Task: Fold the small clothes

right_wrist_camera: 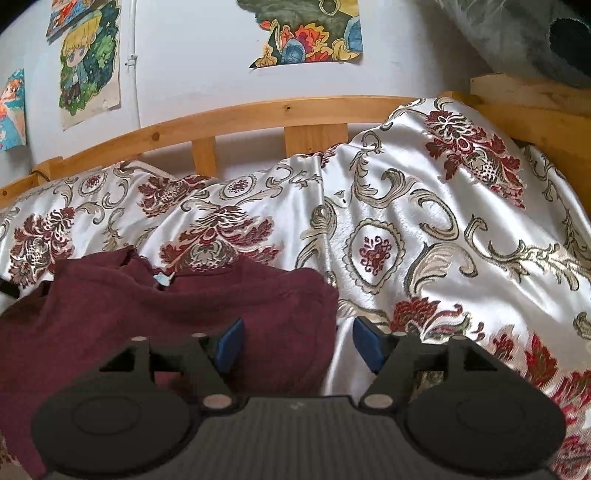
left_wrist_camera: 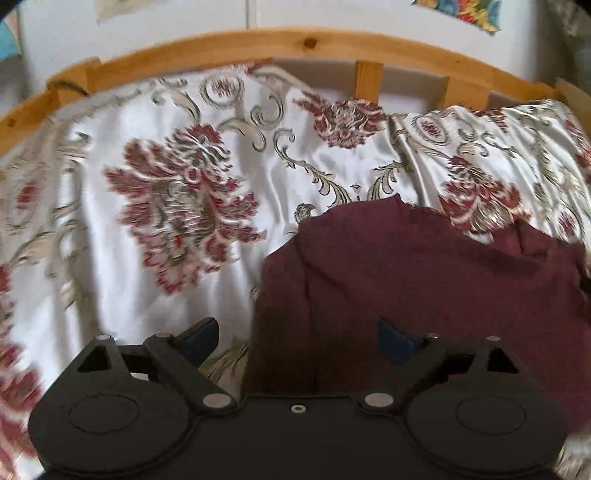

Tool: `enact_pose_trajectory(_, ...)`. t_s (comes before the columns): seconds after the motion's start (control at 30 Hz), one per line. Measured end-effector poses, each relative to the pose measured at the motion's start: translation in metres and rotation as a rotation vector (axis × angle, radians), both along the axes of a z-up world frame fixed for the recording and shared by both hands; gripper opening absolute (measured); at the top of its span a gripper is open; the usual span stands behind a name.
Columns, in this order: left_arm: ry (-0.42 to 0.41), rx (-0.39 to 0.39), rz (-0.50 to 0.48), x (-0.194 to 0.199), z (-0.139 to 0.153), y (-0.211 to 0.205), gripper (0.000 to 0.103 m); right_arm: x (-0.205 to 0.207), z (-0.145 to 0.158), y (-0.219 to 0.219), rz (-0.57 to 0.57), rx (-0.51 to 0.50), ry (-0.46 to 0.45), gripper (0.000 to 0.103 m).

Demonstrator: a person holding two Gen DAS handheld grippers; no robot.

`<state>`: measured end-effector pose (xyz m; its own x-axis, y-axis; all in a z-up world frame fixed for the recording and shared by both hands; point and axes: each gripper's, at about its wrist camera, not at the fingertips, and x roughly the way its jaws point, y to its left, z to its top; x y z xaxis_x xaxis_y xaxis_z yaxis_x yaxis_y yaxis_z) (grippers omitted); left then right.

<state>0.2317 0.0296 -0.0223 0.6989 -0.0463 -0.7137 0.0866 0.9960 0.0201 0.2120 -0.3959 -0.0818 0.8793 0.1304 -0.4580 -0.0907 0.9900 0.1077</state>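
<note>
A dark maroon garment (left_wrist_camera: 424, 280) lies on a white bedspread with a red and beige floral pattern (left_wrist_camera: 166, 184). In the left wrist view my left gripper (left_wrist_camera: 299, 339) stands open over the garment's left edge, one blue pad over the bedspread and the other over the maroon cloth, with nothing pinched. In the right wrist view the same garment (right_wrist_camera: 166, 314) fills the lower left. My right gripper (right_wrist_camera: 299, 347) is open over its right edge, its pads apart and not pressing on the cloth.
A wooden bed rail (right_wrist_camera: 258, 110) with slats runs along the far side against a white wall with colourful posters (right_wrist_camera: 310, 33). The bedspread (right_wrist_camera: 443, 221) rises in a mound to the right. A dark bundle (right_wrist_camera: 554, 40) sits at the top right.
</note>
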Motion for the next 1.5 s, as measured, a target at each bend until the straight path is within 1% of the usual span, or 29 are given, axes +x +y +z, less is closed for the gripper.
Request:
enact_pose_trajectory(0.07,-0.039,0.046,-0.017,-0.022,-0.001,0.000,0.097,-0.003,0.000,0.006,0.008,-0.009,-0.004,0.079)
enact_pose_trajectory(0.13,-0.063,0.085,-0.049,-0.038,-0.005,-0.003,0.097,-0.007,-0.001,0.013,0.026,-0.024,-0.012,0.088)
enact_pose_trajectory(0.17,-0.069,0.107,-0.061,-0.044,-0.007,-0.005,0.096,-0.008,-0.002,0.017,0.035,-0.034,-0.013,0.090)
enact_pose_trajectory(0.23,-0.063,0.122,-0.074,-0.049,-0.010,-0.008,0.085,-0.010,-0.005,0.023,0.050,-0.053,-0.009,0.091)
enact_pose_trajectory(0.27,-0.058,0.115,-0.074,-0.050,-0.011,-0.008,0.081,-0.010,-0.006,0.025,0.056,-0.059,-0.006,0.091)
enact_pose_trajectory(0.3,-0.057,0.096,-0.077,-0.051,-0.011,-0.007,0.072,-0.011,-0.007,0.026,0.056,-0.063,-0.005,0.092)
enact_pose_trajectory(0.33,-0.057,0.079,-0.079,-0.052,-0.011,-0.007,0.060,-0.012,-0.007,0.027,0.051,-0.062,-0.007,0.092)
enact_pose_trajectory(0.37,-0.052,0.063,-0.079,-0.051,-0.012,-0.007,0.052,-0.013,-0.006,0.027,0.046,-0.057,-0.011,0.092)
enact_pose_trajectory(0.4,-0.041,0.049,-0.081,-0.050,-0.012,-0.007,0.038,-0.013,-0.006,0.026,0.042,-0.050,-0.014,0.093)
enact_pose_trajectory(0.47,-0.005,0.025,-0.098,-0.045,-0.015,-0.009,0.026,-0.013,-0.005,0.023,0.034,-0.040,-0.018,0.093)
enact_pose_trajectory(0.5,0.011,0.024,-0.104,-0.043,-0.017,-0.011,0.011,-0.013,-0.005,0.022,0.031,-0.036,-0.019,0.093)
enact_pose_trajectory(0.53,0.023,0.024,-0.104,-0.041,-0.019,-0.013,0.007,-0.012,-0.006,0.021,0.031,-0.030,-0.020,0.092)
enact_pose_trajectory(0.57,0.026,0.028,-0.095,-0.040,-0.020,-0.014,0.006,-0.012,-0.006,0.021,0.034,-0.022,-0.018,0.091)
enact_pose_trajectory(0.63,0.021,0.039,-0.080,-0.039,-0.022,-0.016,0.005,-0.011,-0.007,0.020,0.034,-0.014,-0.010,0.083)
enact_pose_trajectory(0.7,0.015,0.049,-0.062,-0.040,-0.021,-0.016,0.005,-0.010,-0.007,0.020,0.031,-0.010,-0.008,0.078)
enact_pose_trajectory(0.8,0.019,0.049,-0.044,-0.039,-0.021,-0.015,0.005,-0.010,-0.008,0.018,0.027,0.000,-0.006,0.073)
enact_pose_trajectory(0.87,0.018,0.046,-0.030,-0.039,-0.019,-0.014,0.005,-0.007,-0.009,0.016,0.020,0.021,0.000,0.066)
enact_pose_trajectory(0.9,0.013,0.041,-0.020,-0.038,-0.018,-0.014,0.005,-0.005,-0.009,0.014,0.015,0.034,0.003,0.060)
enact_pose_trajectory(0.97,-0.004,0.030,-0.002,-0.039,-0.014,-0.013,0.004,-0.002,-0.008,0.011,0.006,0.045,0.000,0.043)
enact_pose_trajectory(1.0,-0.017,0.025,0.007,-0.041,-0.011,-0.013,0.004,-0.001,-0.008,0.010,0.004,0.042,0.000,0.024)
enact_pose_trajectory(1.03,-0.033,0.020,0.016,-0.042,-0.009,-0.013,0.004,0.000,-0.007,0.010,0.004,0.039,-0.003,0.015)
enact_pose_trajectory(1.07,-0.051,0.015,0.025,-0.044,-0.006,-0.012,0.004,0.001,-0.006,0.009,0.008,0.038,-0.011,0.012)
enact_pose_trajectory(1.1,-0.060,0.012,0.030,-0.046,-0.004,-0.011,0.004,0.000,-0.005,0.009,0.003,0.030,-0.022,0.004)
enact_pose_trajectory(1.17,-0.060,0.021,0.036,-0.047,-0.006,-0.010,0.004,0.000,-0.003,0.008,-0.009,0.010,-0.030,0.004)
enact_pose_trajectory(1.23,-0.047,0.032,0.041,-0.047,-0.014,-0.009,0.004,0.002,-0.003,0.006,-0.011,0.012,-0.028,0.004)
enact_pose_trajectory(1.33,-0.008,-0.006,0.069,-0.044,-0.024,-0.003,0.004,0.004,-0.007,0.004,-0.012,0.013,-0.014,0.004)
enact_pose_trajectory(1.5,0.013,-0.024,0.062,-0.042,-0.029,0.000,0.005,0.004,-0.008,0.006,-0.011,0.010,-0.010,0.005)
